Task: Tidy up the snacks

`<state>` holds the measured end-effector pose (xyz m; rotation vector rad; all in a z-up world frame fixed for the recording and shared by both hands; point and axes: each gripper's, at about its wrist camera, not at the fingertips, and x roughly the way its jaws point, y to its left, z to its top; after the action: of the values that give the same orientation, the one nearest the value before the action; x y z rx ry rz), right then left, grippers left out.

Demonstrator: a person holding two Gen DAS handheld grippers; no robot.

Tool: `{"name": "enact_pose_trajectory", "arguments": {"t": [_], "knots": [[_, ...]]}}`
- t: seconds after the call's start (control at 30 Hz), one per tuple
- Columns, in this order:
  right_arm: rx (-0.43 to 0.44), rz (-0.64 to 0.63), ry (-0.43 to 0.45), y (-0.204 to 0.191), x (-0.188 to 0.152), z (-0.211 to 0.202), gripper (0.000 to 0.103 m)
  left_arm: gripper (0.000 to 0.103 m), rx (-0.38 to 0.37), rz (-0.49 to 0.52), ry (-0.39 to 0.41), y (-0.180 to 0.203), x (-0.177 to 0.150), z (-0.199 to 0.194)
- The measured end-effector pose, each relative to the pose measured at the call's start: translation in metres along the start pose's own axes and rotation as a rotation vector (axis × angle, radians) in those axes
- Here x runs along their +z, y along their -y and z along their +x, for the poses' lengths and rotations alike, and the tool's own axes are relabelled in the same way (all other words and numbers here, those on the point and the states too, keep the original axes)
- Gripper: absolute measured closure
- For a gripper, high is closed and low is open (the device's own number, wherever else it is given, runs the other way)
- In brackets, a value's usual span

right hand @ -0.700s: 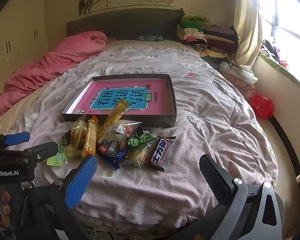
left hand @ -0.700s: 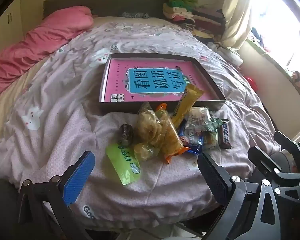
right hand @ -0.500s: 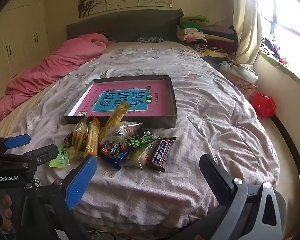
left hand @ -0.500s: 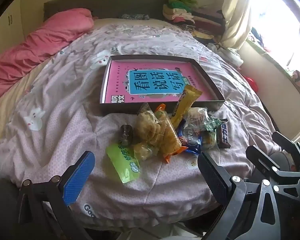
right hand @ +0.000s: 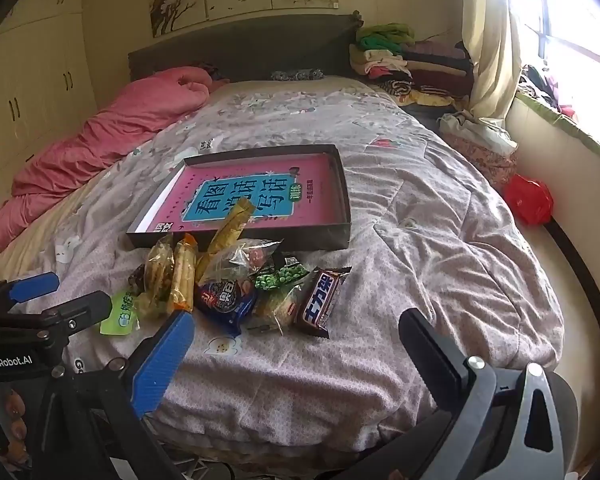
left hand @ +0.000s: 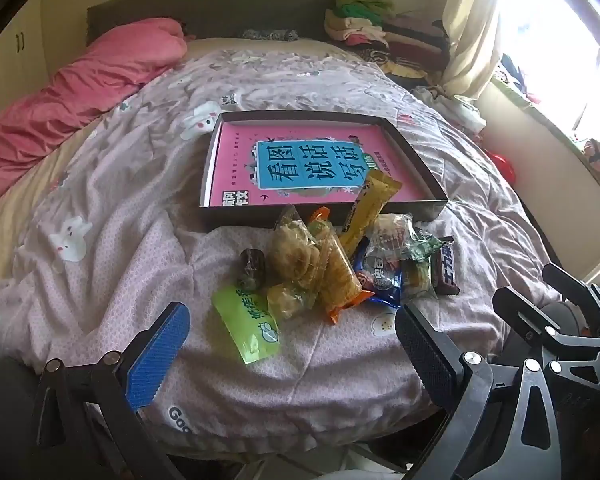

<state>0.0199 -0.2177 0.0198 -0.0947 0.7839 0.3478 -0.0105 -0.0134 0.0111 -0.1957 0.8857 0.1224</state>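
Note:
A heap of wrapped snacks (left hand: 332, 264) lies on the quilt near the foot of the bed, just in front of a shallow dark box (left hand: 416, 160) with a pink book inside. A yellow bar (left hand: 370, 208) leans over the box's front wall. A green packet (left hand: 248, 320) is nearest my left gripper (left hand: 288, 344), which hovers open and empty short of the heap. In the right wrist view the same heap (right hand: 236, 280) ends in a brown chocolate bar (right hand: 320, 300). My right gripper (right hand: 296, 344) is open, empty, near the bed's edge.
A pink duvet (left hand: 80, 92) lies bunched along the left side of the bed. Folded clothes (right hand: 412, 64) are stacked at the far right by the curtain. A red bag (right hand: 528, 200) sits beside the bed. The quilt (right hand: 440, 240) falls away at its near edge.
Both views have drawn slightly back and up from the bed, so the snacks and box sit a little lower in frame. Nothing on the quilt has moved; both grippers stayed open.

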Motion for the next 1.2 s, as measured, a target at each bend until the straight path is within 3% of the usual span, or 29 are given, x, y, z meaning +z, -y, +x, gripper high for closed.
{"name": "enact_pose_trajectory", "arguments": {"t": [1.2], "knots": [[0.005, 0.011, -0.008, 0.0018, -0.0006, 0.0006, 0.000, 0.001, -0.003, 0.011, -0.007, 0.0001, -0.0016, 0.0041]]}}
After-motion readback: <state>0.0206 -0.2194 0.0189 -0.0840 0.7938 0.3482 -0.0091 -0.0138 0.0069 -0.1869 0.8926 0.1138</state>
